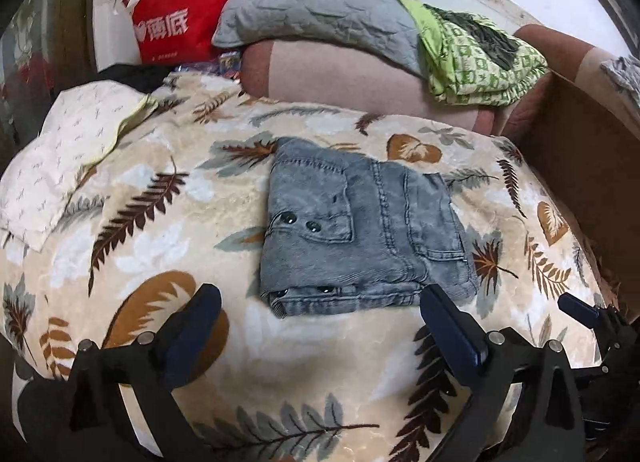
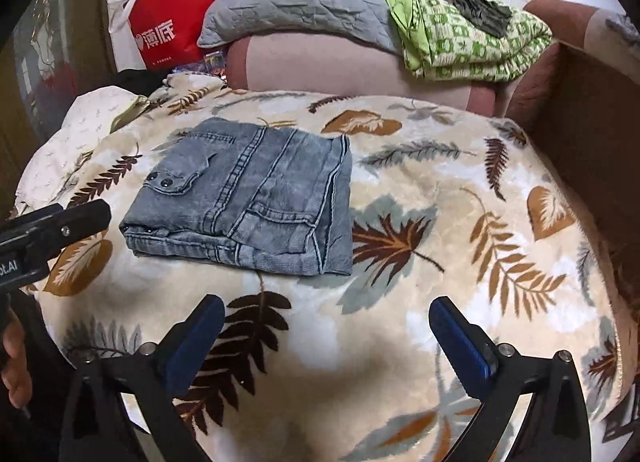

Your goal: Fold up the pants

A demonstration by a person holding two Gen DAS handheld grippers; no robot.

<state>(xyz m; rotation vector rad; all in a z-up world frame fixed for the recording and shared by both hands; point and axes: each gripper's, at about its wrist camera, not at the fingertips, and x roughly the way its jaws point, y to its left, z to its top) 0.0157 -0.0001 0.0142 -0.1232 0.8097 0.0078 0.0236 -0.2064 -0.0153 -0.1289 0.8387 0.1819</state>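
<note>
On the far left of the bed a pale, small-patterned sheet (image 1: pixel 60 150) lies rumpled over the edge of the leaf-print blanket (image 1: pixel 168 246), and behind it a red bag (image 1: pixel 180 14) leans against the wall. Nearer, the left hand-held gripper (image 1: pixel 320 314) hovers just short of the near edge of the pants, its blue-padded fingers (image 1: pixel 200 314) spread wide with nothing between them. In the middle of the blanket the grey denim pants (image 1: pixel 360 230) lie as a compact, roughly square bundle, several layers stacked, a flap pocket with two dark snaps on top and the hems tucked along the near side. The edges line up fairly well, with only the right edge looking slightly uneven from the right wrist view. Beyond it a grey pillow (image 1: pixel 316 2) rests on a pink bolster (image 1: pixel 340 74), with a folded green patterned cloth (image 1: pixel 480 54) further right. To the right of the bundle, the right hand-held gripper (image 2: pixel 326 322) hangs above bare blanket, clear of the cloth, its fingers likewise wide apart and empty. A brown cardboard box (image 1: pixel 580 158) stands at the right edge of the bed. I judge the folding to be essentially done: neither tool touches the pants, and at most a light squaring of the right edge seems left.
</note>
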